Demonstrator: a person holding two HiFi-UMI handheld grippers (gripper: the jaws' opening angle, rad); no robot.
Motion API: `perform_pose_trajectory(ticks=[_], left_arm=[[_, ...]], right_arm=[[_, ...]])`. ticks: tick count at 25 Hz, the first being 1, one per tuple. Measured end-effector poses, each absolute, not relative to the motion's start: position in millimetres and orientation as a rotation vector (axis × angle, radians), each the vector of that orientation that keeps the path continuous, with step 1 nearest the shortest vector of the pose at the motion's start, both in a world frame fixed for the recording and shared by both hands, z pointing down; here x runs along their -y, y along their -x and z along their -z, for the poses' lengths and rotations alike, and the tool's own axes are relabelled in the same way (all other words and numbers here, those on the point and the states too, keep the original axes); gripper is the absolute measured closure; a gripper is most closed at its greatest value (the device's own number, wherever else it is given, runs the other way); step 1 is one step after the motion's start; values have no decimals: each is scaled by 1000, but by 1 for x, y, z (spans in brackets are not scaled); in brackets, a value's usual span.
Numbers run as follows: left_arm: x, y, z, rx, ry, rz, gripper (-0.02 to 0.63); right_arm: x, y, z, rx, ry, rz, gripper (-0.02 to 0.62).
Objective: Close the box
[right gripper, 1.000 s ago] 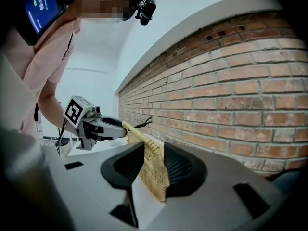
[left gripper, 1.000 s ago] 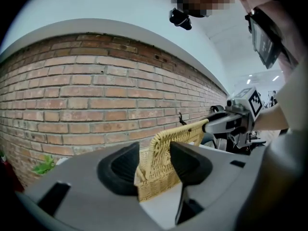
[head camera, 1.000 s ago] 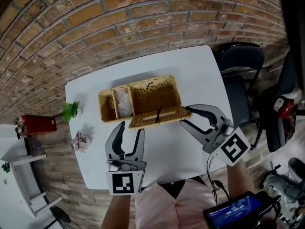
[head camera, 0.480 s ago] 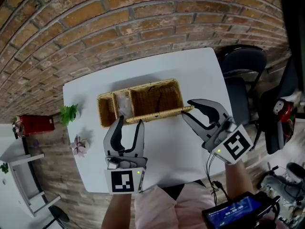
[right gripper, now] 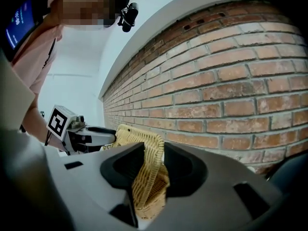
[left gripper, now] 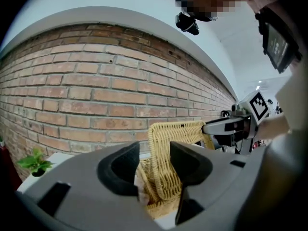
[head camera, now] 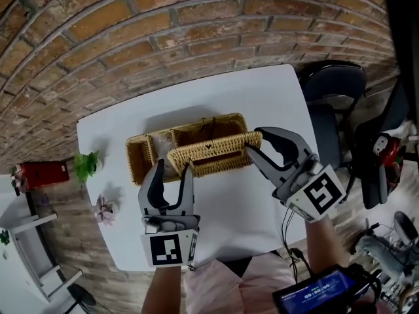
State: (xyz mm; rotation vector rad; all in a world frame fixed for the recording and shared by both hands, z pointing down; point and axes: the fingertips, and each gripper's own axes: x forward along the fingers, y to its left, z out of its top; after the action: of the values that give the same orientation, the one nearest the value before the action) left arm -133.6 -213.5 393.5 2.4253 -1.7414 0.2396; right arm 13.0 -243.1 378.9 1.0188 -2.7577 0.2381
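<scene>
brick wall (head camera: 131,31): fills the whole top of the head view, right behind the table
table (head camera: 262,103): white, everything sits on it
chair (head camera: 330,97): dark one, parked at the table's right edge
wicker box (head camera: 137,156): middle of the table, long side along the wall. It has a small compartment on the left with something pale in it, and a bigger one on the right.
lid (head camera: 209,150): same wicker, tipped up over the big compartment and not down flat yet, with a gripper at each end
right gripper (head camera: 253,142): clamped on the lid's right end, wicker packed between both pads. The jaws have just been opening a bit, but the lid is in there and the pads are on it.
left gripper (head camera: 173,169): jaws apart around the lid's left corner. The wicker leans on one pad, with a gap showing on the other side.
potted plant (head camera: 84,165): little green thing off the table's left edge
flower ornament (head camera: 103,209): pinkish, just below the plant
</scene>
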Motion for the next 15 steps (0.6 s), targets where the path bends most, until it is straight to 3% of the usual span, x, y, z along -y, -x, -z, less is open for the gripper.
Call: perform_pose_trajectory(ticks=[15], left_arm=[[224,150,-416,1738,-2348,-227,402]], right_arm=[[282,-14,-428,2682,-1043,-394,435]])
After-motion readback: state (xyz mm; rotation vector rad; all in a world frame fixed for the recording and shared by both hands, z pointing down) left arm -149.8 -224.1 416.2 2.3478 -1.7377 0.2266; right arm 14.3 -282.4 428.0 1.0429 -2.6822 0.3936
